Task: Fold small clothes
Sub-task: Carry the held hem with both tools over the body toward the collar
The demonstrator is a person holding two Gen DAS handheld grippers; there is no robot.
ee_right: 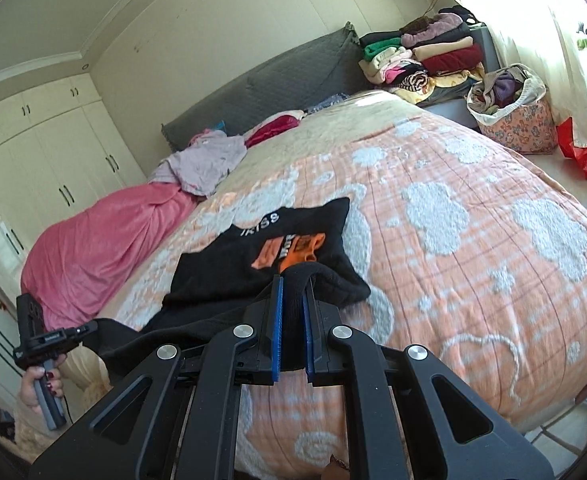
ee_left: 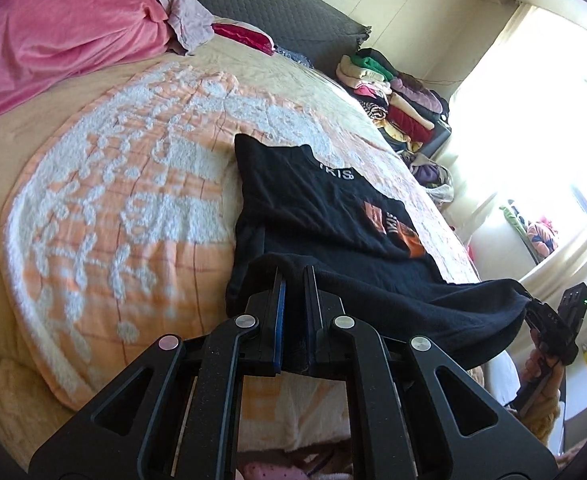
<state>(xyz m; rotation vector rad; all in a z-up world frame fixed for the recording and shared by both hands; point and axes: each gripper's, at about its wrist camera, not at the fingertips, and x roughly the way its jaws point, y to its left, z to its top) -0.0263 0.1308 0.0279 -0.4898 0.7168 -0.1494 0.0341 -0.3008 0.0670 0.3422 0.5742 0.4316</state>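
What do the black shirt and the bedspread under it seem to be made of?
Black shirt: probably soft knit cotton, matt; it sags limply between the claws, with a printed orange patch. Bedspread: looks like quilted cloth with raised fluffy white tufts, stitched in squares.

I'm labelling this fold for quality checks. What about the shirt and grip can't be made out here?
- Black shirt: hem pinched in left gripper, hidden by its fingers.
- Right gripper: the same in the right wrist view.
- Chest print: small and creased in both views.
- Sleeves: folded under or hidden by the cloth.
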